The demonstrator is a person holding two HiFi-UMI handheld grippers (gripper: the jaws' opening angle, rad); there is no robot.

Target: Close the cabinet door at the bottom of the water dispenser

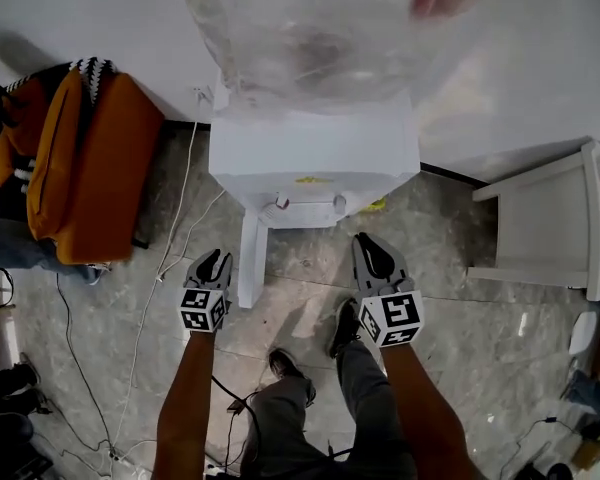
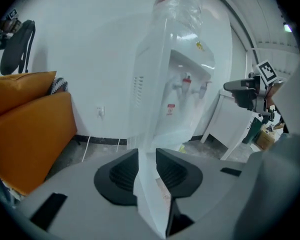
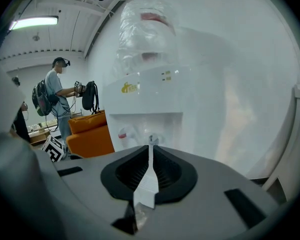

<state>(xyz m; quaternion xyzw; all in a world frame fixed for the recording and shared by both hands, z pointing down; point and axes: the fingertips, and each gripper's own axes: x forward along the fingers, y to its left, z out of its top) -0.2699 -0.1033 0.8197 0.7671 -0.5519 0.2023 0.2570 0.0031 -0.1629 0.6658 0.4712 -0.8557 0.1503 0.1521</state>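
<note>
Head view shows the big white water dispenser [image 1: 315, 153] standing against the wall, with a clear bottle [image 1: 310, 28] on top. Down at its bottom, the cabinet door [image 1: 248, 263] is swung wide open. It sticks out over the floor [image 1: 300, 298] toward the person, and we see it edge on. So the job is not done yet; the door has not been pushed shut at all. The left hand-held gripper [image 1: 213, 257] is low down, just beside the outer side of the door, but I cannot tell if it touches it. Its jaws are apart and hold nothing; in the left gripper view the white door edge shows through the gap between them. The right hand-held gripper [image 1: 366, 240] is low too, on the other side, in front of the dispenser and well apart from the door. Its jaws are pressed almost together, with nothing in them. What is left, I think, is to push the door round until it sits flat against the dispenser.
</note>
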